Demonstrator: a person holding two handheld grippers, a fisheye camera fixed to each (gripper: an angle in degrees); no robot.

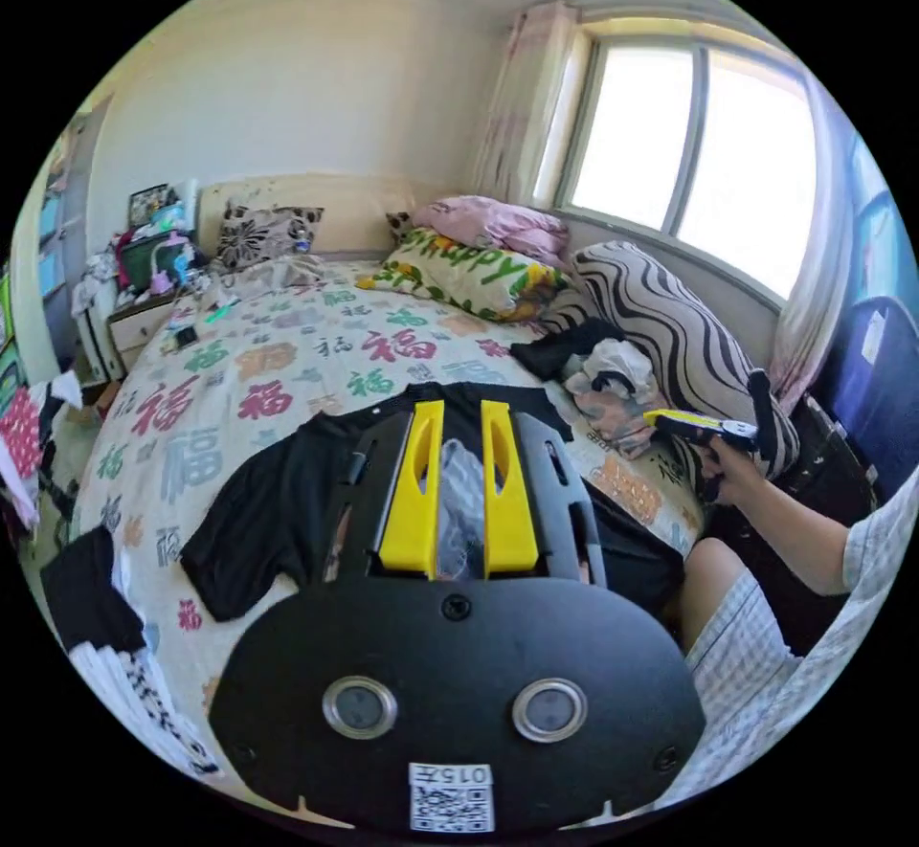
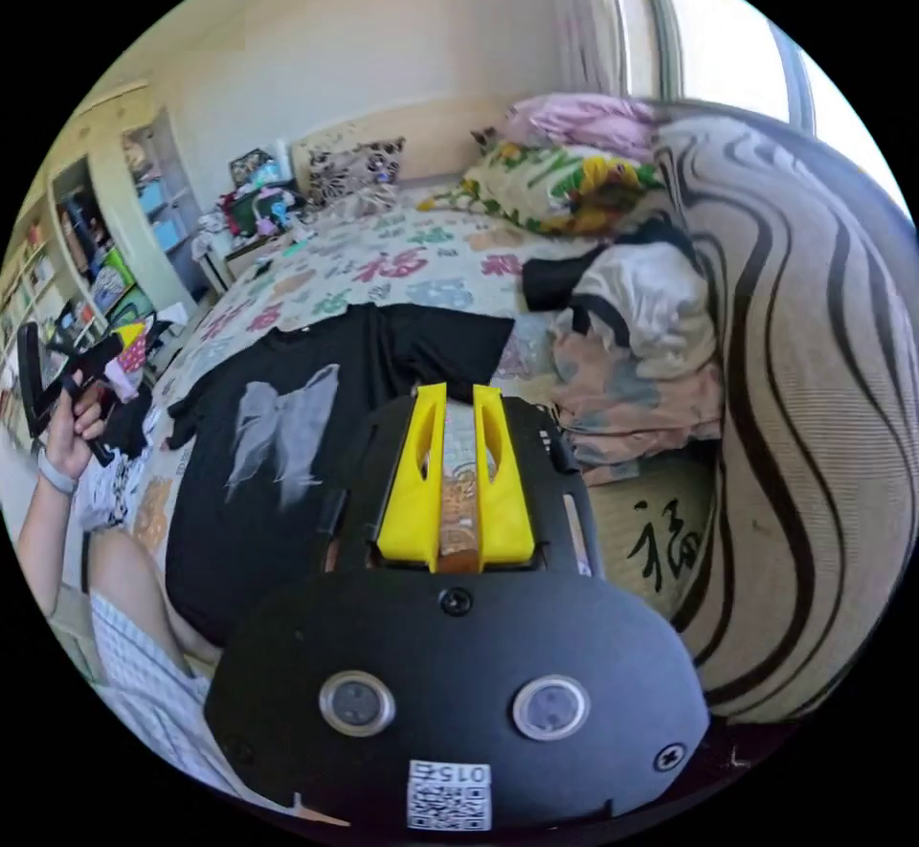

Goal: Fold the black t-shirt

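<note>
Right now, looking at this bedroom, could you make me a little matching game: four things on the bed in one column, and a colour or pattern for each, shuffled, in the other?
Things:
1. t-shirt spread flat on the bed
2. big cushion by the window
3. pillow near the headboard
4. bundle lying on top of that pillow

Looks:
A. pink
B. black with a pale grey print
C. yellow, green and white flowers
D. cream with wavy black stripes

Pairs: 1-B, 2-D, 3-C, 4-A

Black t-shirt (image 2: 287, 464) flat on bed (image 1: 287, 359)
</note>
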